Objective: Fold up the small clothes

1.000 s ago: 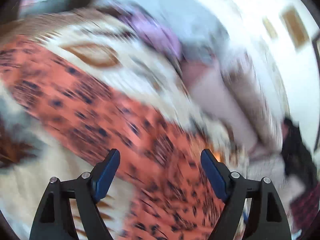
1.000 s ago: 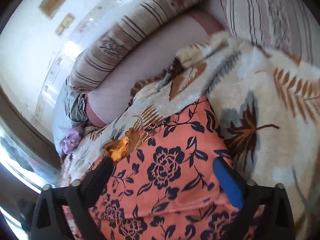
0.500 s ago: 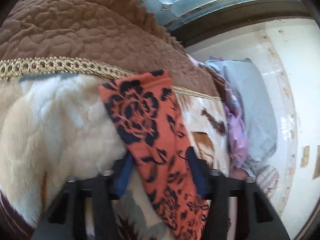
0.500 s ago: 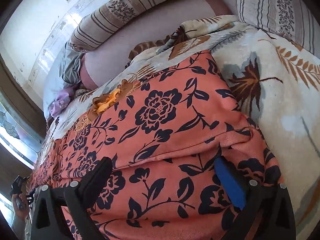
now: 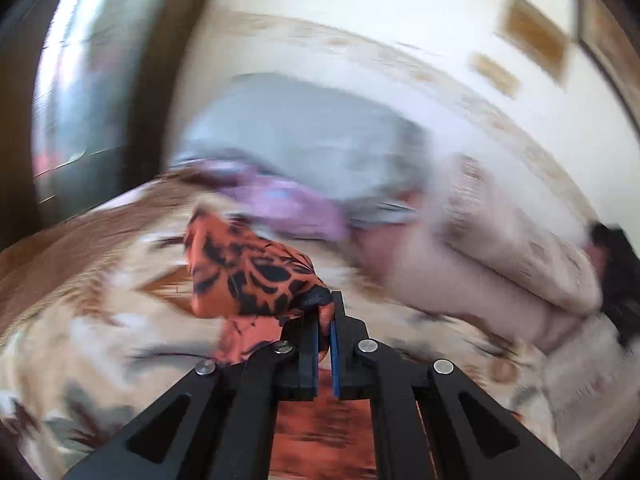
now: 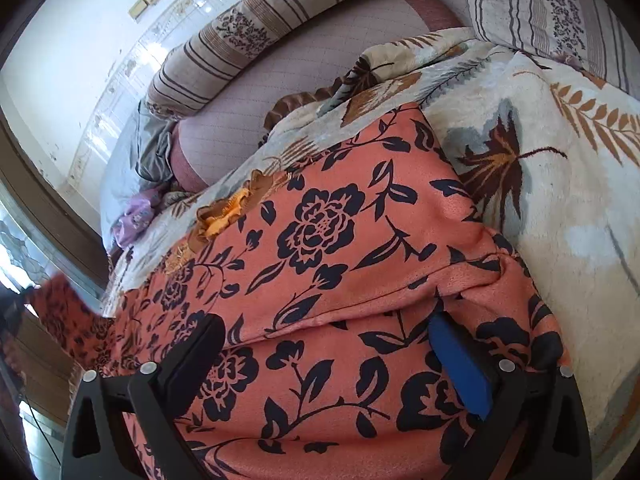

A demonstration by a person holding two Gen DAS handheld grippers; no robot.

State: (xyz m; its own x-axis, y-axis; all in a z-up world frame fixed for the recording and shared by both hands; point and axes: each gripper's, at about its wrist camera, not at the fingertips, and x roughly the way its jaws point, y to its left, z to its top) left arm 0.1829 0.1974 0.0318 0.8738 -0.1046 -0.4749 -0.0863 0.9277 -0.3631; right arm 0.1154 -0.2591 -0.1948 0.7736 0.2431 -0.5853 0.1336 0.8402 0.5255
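Note:
An orange garment with dark flower print [image 6: 328, 232] lies spread across the leaf-patterned blanket [image 6: 540, 184] on a bed. My right gripper [image 6: 324, 328] stands open low over the near part of it, a finger on each side of a fold, pads not pressing. My left gripper [image 5: 326, 308] is shut on one bunched end of the orange garment [image 5: 248, 268] and holds it up off the blanket; that view is blurred. In the right wrist view the raised end [image 6: 64, 312] hangs at the far left.
Striped pillows [image 6: 248, 40] [image 6: 560, 8] and a pink quilted sheet [image 6: 320, 60] lie at the head of the bed. A grey cloth [image 6: 148, 148] and a purple cloth [image 6: 136, 216] sit by the tiled wall. A small orange ruffled piece [image 6: 224, 216] lies at the garment's far edge.
The left gripper's jaws closed on the garment's end and lifted it, and its view swung toward the wall. The right gripper sank closer onto the garment, still open.

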